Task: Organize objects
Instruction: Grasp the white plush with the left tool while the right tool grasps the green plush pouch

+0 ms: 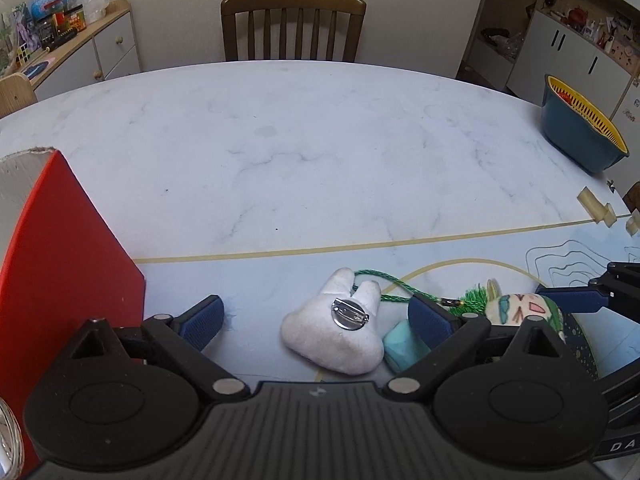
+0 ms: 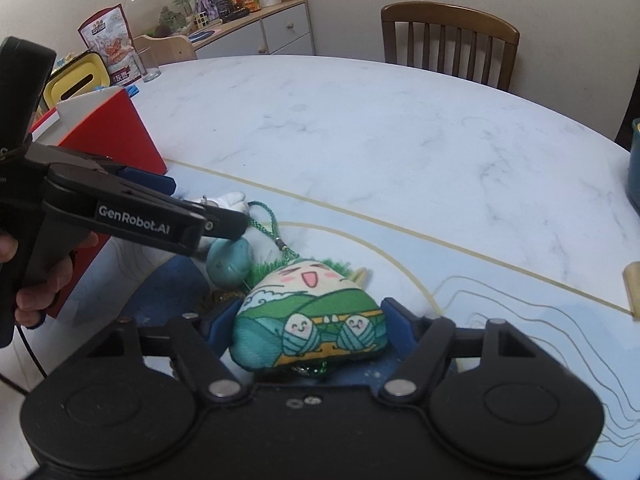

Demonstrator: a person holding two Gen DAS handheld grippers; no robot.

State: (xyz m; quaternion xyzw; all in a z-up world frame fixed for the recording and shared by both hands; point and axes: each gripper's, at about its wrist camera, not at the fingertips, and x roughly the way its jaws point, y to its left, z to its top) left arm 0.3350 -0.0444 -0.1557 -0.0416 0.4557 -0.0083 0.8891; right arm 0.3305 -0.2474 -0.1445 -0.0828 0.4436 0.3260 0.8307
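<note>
A green-and-cream zongzi plush [image 2: 308,320] with a smiling face lies on a dark blue mat [image 2: 160,292], and my right gripper [image 2: 306,320] is shut on it, one blue pad against each side. Its green cord [image 2: 272,224] runs toward a white tooth-shaped plush [image 1: 332,336] with a metal pin on its back. My left gripper [image 1: 316,320] stands open around that white plush, its pads clear of it. A teal lump [image 1: 400,346] rests against the left gripper's right finger. The zongzi plush [image 1: 520,308] shows at the right of the left wrist view.
A red box [image 1: 60,260] stands close on the left. A blue basket with a yellow strainer [image 1: 580,128] sits at the table's far right. Small cream blocks [image 1: 596,204] lie near the right edge. A wooden chair [image 1: 292,24] stands behind the marble table [image 1: 300,140].
</note>
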